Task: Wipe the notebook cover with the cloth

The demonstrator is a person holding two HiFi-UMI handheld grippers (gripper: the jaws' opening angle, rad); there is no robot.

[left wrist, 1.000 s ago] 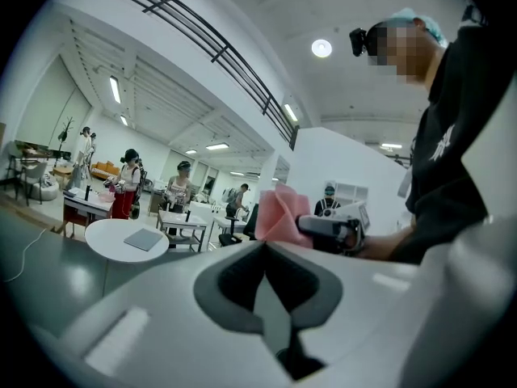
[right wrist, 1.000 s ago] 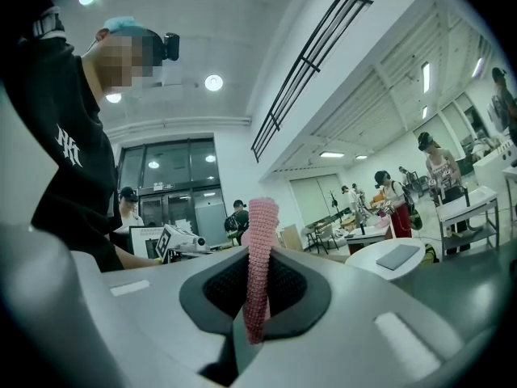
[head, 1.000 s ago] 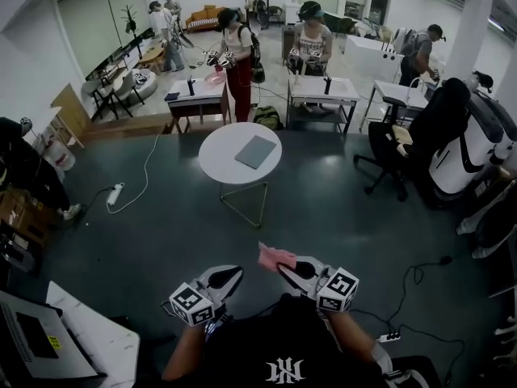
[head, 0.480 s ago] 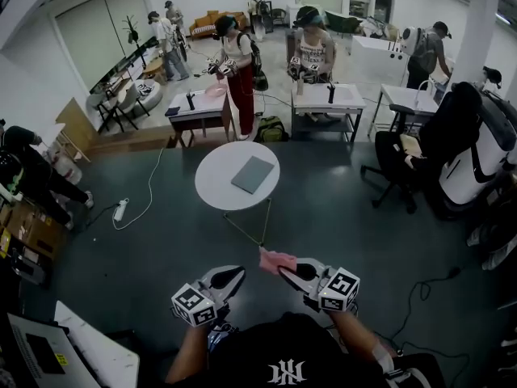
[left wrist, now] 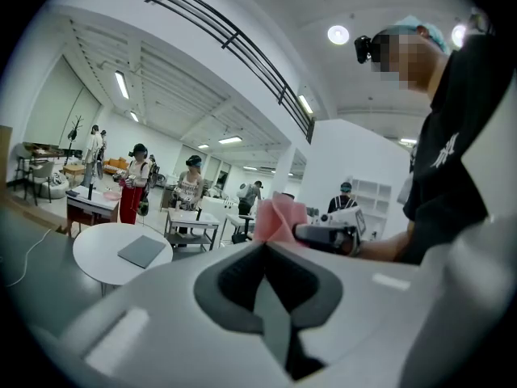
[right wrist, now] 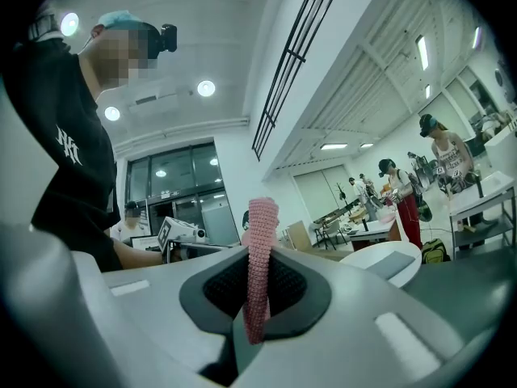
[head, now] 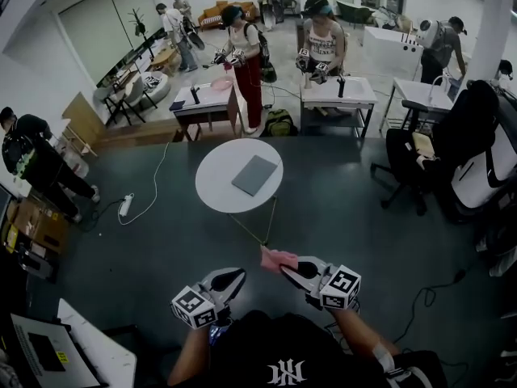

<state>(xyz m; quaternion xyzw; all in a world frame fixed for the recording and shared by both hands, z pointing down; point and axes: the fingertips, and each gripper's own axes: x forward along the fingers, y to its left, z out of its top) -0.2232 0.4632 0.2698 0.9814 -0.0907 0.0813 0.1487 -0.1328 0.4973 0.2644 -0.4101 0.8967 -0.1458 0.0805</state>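
Observation:
A grey notebook [head: 255, 175] lies flat on a round white table [head: 216, 183] some way ahead of me; the same notebook [left wrist: 142, 250] shows at the lower left of the left gripper view and the notebook [right wrist: 397, 263] at the right of the right gripper view. My right gripper [head: 281, 266] is shut on a pink cloth [head: 276, 258], whose folded edge stands up between the jaws as the cloth [right wrist: 258, 257]. My left gripper [head: 234, 278] is held beside it with jaws shut and nothing in them. Both grippers hang close to my body, well short of the table.
Dark floor lies between me and the round table. A power strip with a white cable [head: 125, 205] lies on the floor to the left. Desks [head: 208, 97] with several people stand behind the table. An office chair [head: 412, 164] is at right, a white desk [head: 77, 342] at lower left.
The round table and notebook have come slightly nearer and shifted in view as I move forward. Both grippers keep the same pose, the cloth still held.

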